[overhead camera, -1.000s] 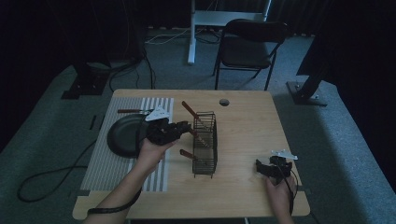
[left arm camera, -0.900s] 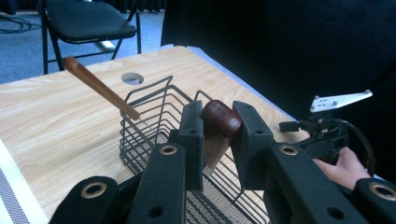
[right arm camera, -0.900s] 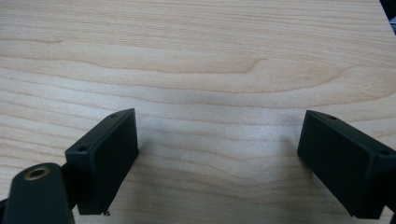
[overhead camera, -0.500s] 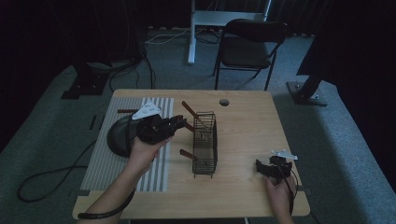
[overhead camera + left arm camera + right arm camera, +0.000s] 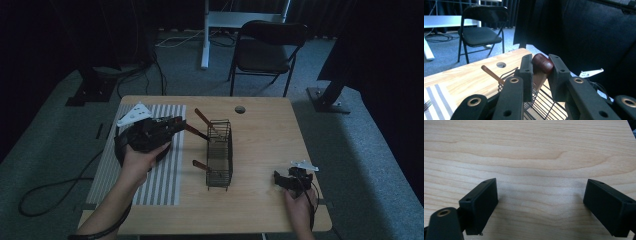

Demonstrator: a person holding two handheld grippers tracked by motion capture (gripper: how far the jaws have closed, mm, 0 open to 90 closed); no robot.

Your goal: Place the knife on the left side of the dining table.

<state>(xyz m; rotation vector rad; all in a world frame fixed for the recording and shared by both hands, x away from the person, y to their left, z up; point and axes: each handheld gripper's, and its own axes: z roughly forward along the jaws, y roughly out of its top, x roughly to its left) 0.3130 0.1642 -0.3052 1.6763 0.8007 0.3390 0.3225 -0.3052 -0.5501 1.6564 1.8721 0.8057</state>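
Since the earlier frames the left gripper (image 5: pixel 175 122) has risen and drawn toward the left of the high view, away from the wire basket (image 5: pixel 219 155), and it now hangs above the striped placemat (image 5: pixel 150 165) near the dark plate (image 5: pixel 120 147); the right gripper (image 5: pixel 287 181) has not shifted. In the left gripper view the jaws are closed narrow on the rounded end of a dark red-brown wooden-handled utensil (image 5: pixel 542 63), which sits between the two pads in the centre of the frame, with the basket wires below it. What kind of utensil it is cannot be determined, since its working end is hidden. A second wooden handle (image 5: pixel 201 116) leans out of the basket's upper left corner and a third (image 5: pixel 200 164) projects from its left side at mid-frame. The right gripper rests at the lower right of the table (image 5: pixel 260 120), jaws wide apart with nothing between them. The step in hand appears to be the transfer of the utensil out of the basket toward the place setting. The next move probably calls for carrying it clear of the basket rim, lowering it level onto the placemat beside the plate, then opening the jaws.
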